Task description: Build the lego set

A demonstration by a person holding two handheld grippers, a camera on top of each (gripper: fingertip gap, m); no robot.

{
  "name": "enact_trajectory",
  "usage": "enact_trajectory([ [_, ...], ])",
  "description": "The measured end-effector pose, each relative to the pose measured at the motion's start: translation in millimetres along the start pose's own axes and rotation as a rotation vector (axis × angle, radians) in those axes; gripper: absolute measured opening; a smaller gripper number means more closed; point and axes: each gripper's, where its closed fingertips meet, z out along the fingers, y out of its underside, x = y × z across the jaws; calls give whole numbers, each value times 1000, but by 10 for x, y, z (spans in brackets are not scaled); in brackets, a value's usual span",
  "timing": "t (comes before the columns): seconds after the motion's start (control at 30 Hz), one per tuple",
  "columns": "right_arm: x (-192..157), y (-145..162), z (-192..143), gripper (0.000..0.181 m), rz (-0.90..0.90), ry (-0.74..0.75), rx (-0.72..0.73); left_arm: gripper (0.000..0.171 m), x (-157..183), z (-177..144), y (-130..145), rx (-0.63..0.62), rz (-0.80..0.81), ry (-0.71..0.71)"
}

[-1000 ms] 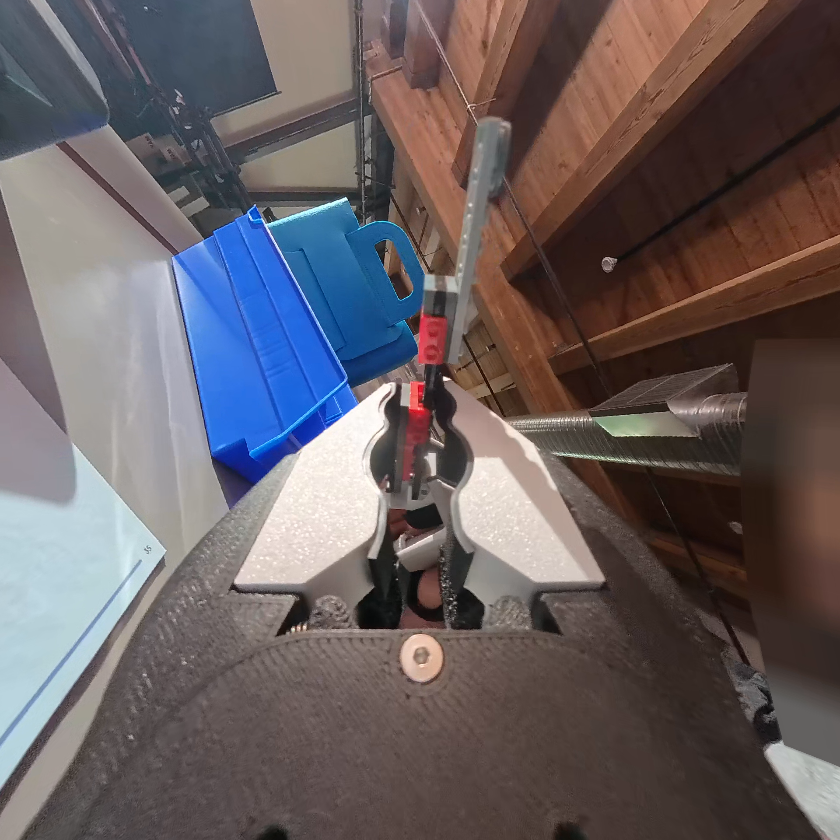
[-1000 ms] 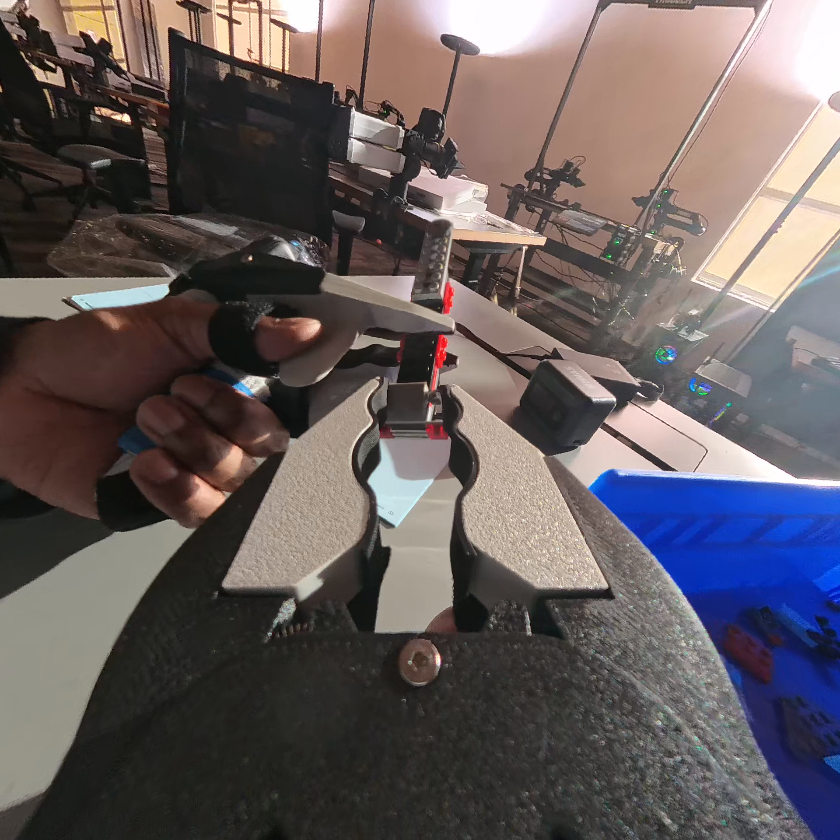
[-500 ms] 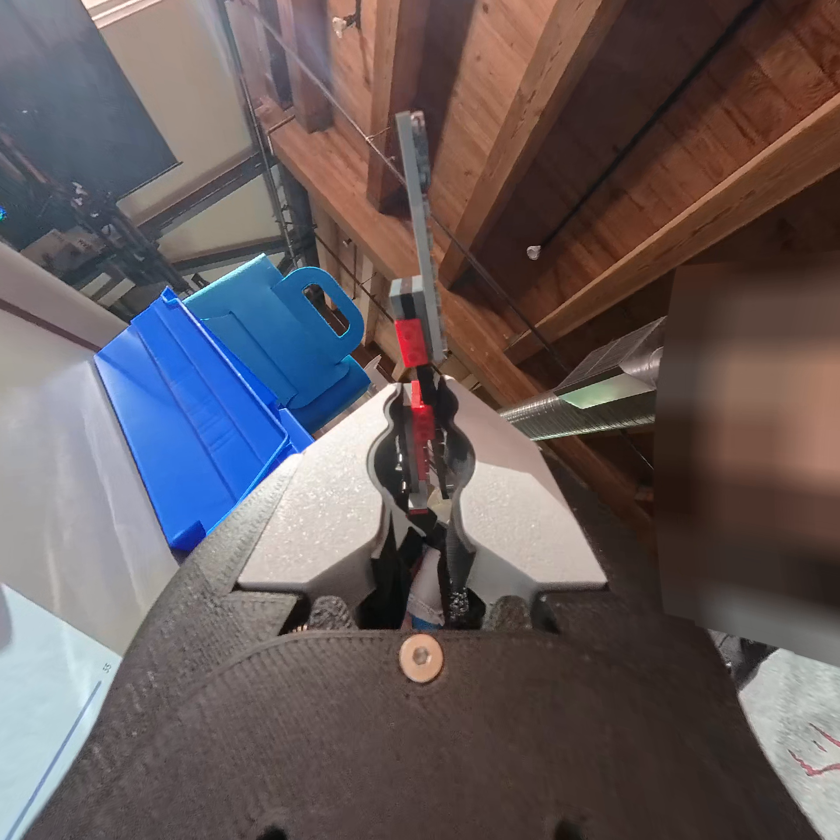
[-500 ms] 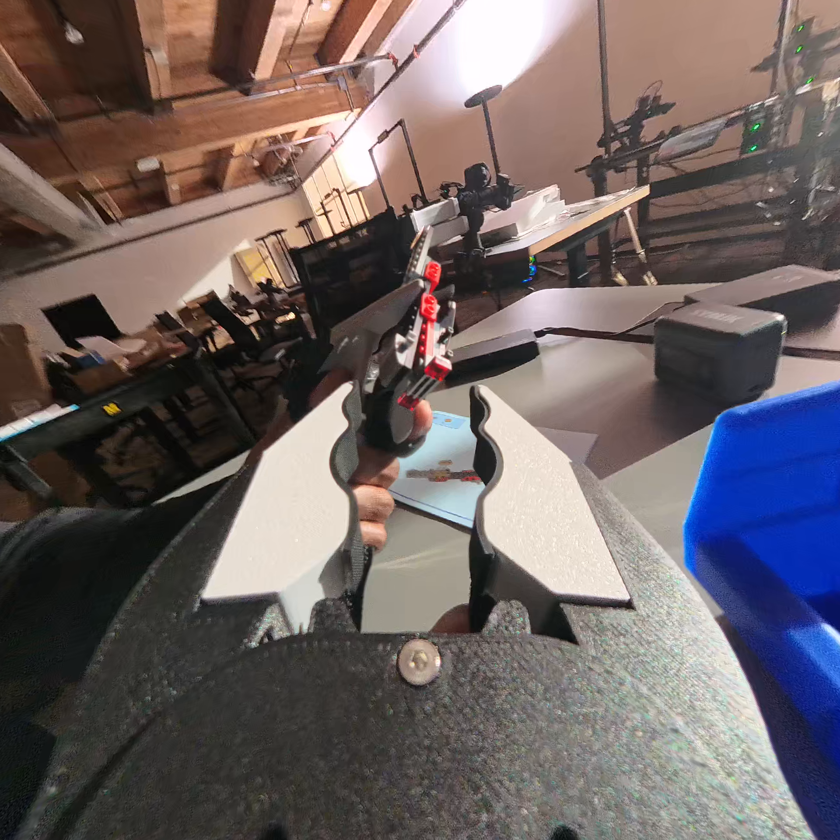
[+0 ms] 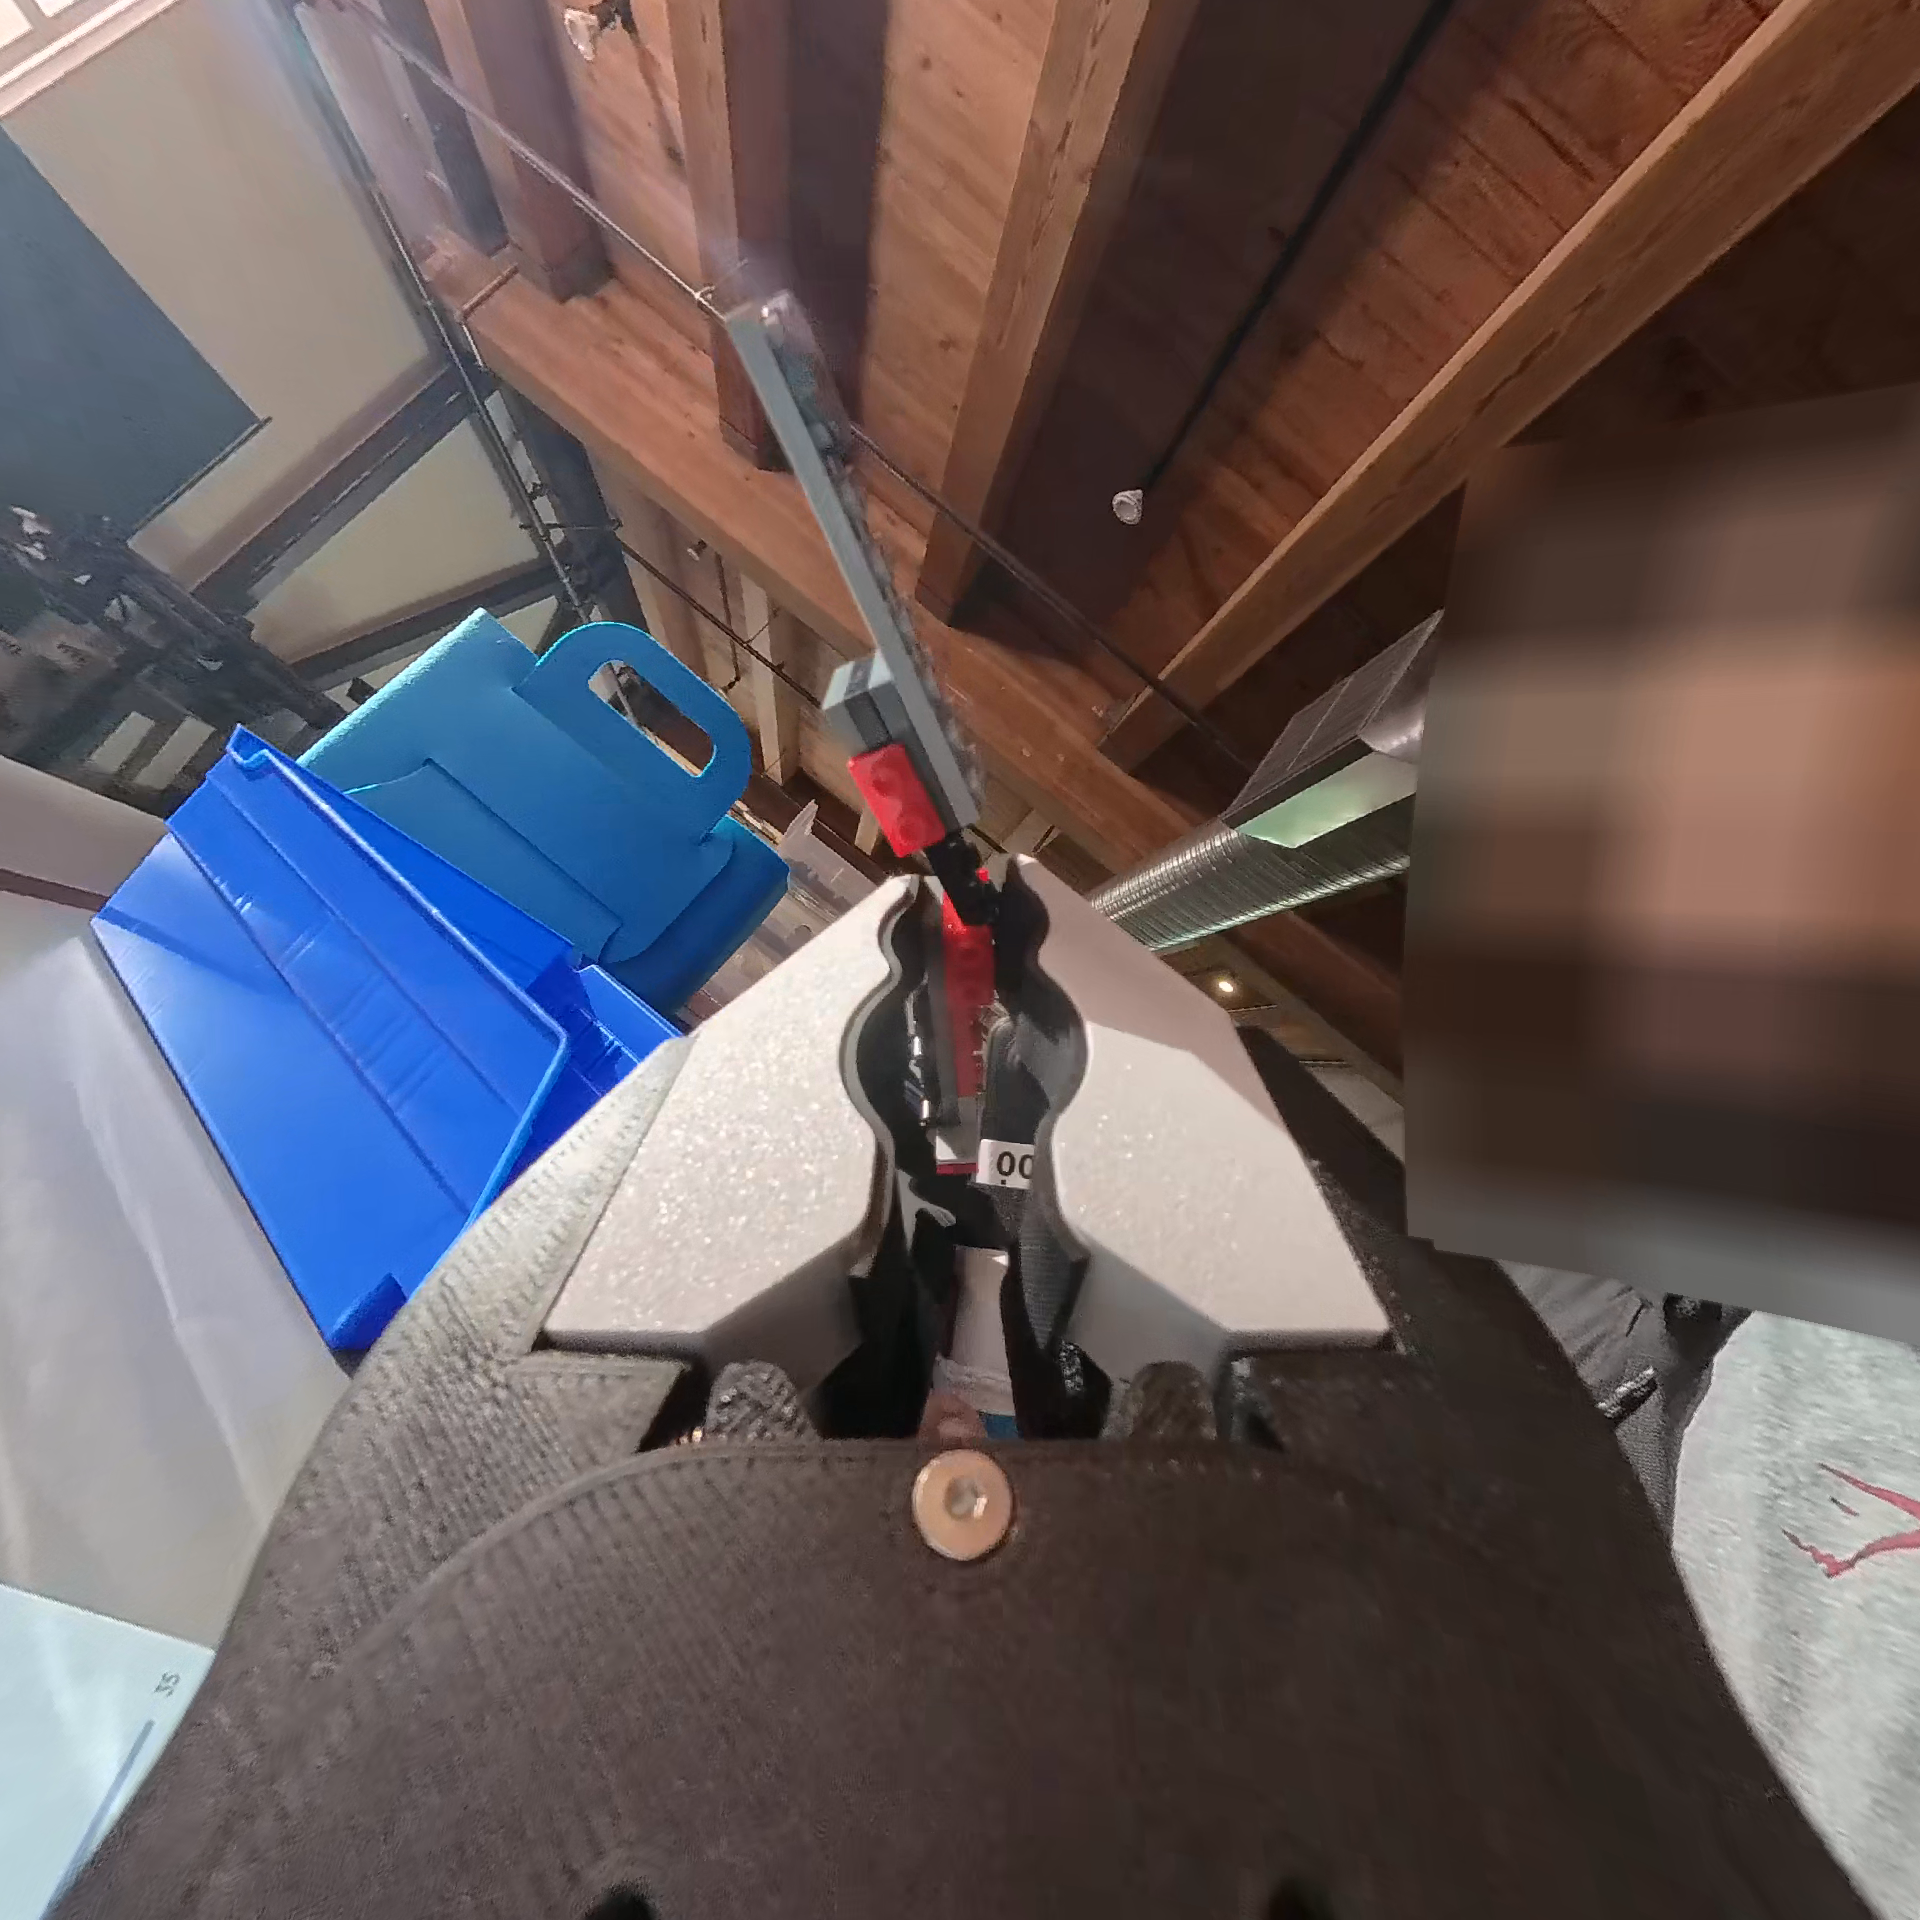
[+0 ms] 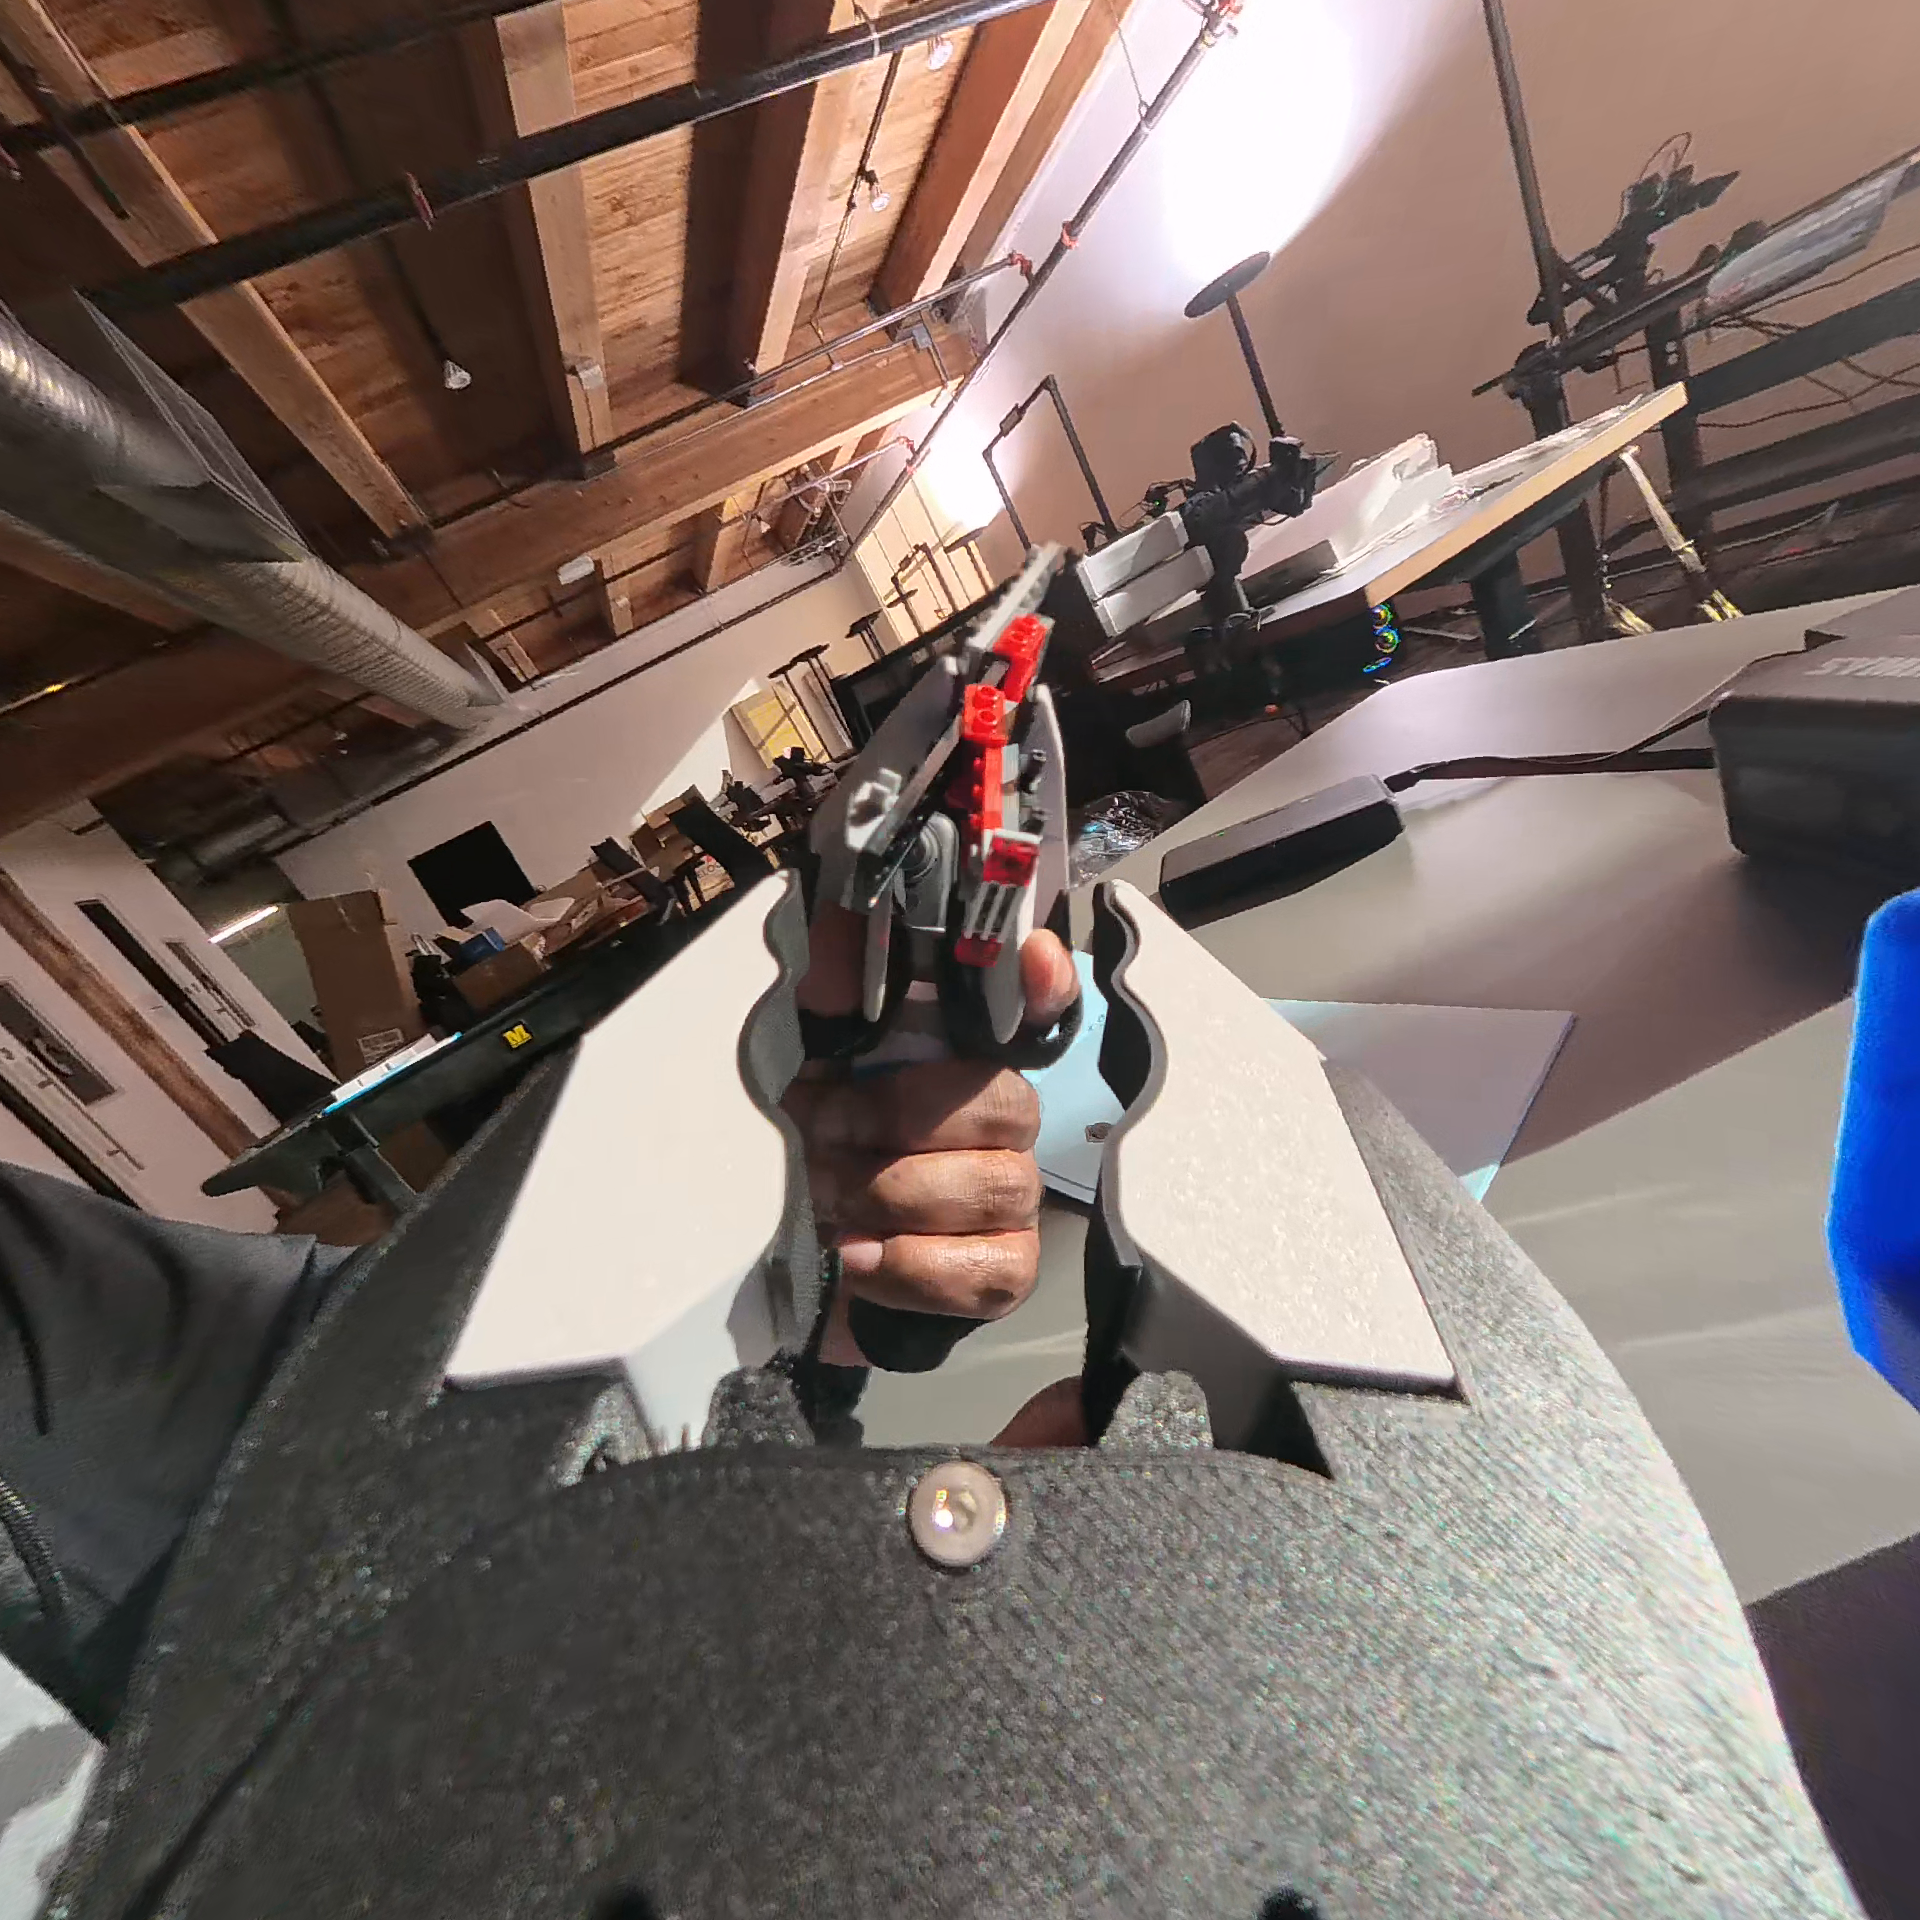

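Blue bin (image 5: pixel 343 1049): far left in the left wrist view, tipped on the pale table (image 5: pixel 94 1195), a lighter blue lid with a handle cut-out behind it.
Left gripper (image 5: pixel 961 904): fingers pressed together on the red-and-grey lego build (image 5: pixel 914 769), raised off the table and tilted toward the ceiling; long grey plate sticking up and left, red bricks at the tips.
Hand (image 6: pixel 925 1174): seen from the right wrist view, wrapped round the left tool's grip, below the model.
Right gripper (image 6: pixel 940 914): fingers spread wide, nothing between them, set back from the model and aimed at it.
Step in hand: likely a check or re-orienting of the half-built model in the air, with no loose piece held.
Next move: probably a fresh brick from the bin, then lining studs up and pressing against the left grip; the long plate looks easy to lever off.
Surface: grey table with a light blue instruction sheet (image 6: pixel 1340 1081), black boxes and a cable farther right.
Room: timber ceiling beams, silver duct, light stands, camera rigs, desks.
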Motion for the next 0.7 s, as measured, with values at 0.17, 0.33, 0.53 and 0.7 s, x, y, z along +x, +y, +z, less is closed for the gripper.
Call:
enact_trajectory([
  [0.17, -12, -37, -17, 50, 26, -21, 25, 14, 71, 14, 14, -5, 32, 32],
  [0.33, -38, -60, -31, 33, 17, -24, 47, 13, 158, 24, 12, -10, 76, 69],
  [0.53, -128, -64, -37, 26, -8, -64, 57, 13, 255, 40, 47, -23, 102, 116],
  [0.7, -216, -78, -53, 23, -96, -98, 80, 13, 323, 48, 67, -25, 47, 171],
])
